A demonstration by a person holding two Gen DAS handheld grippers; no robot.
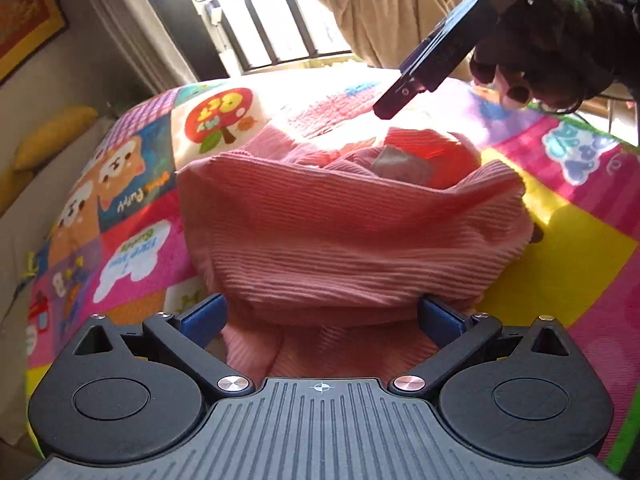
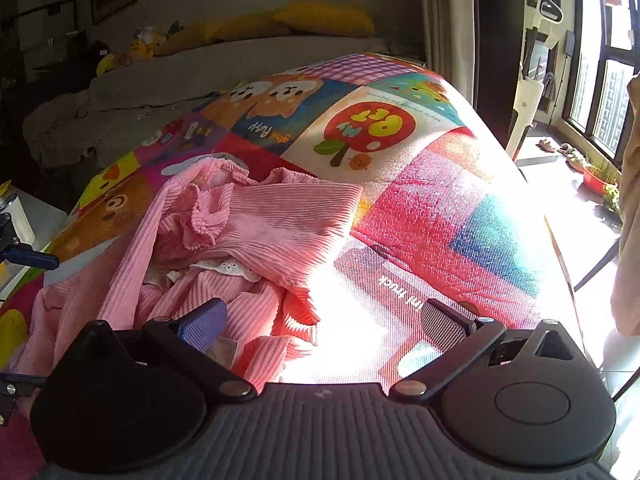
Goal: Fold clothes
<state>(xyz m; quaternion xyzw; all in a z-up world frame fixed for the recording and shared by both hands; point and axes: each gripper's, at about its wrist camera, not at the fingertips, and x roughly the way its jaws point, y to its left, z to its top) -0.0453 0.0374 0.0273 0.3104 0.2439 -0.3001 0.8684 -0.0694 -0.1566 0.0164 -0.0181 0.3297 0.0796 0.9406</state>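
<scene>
Big cartoon patchwork blanket (image 2: 400, 128) fills both frames, with the pink ribbed top (image 1: 352, 240) bunched mid-frame on it. Left gripper (image 1: 322, 316) is spread wide, fabric draped between its fingers. Right gripper (image 2: 322, 320) hangs wide open, gripping nothing, top at its lower left.

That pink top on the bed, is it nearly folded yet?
Barely started. The pink top lies bunched and crumpled on the patchwork blanket, no neat fold visible. Both claws are open: left claw straddles its near edge, right claw hovers beside it. Flattening and folding remain.
</scene>
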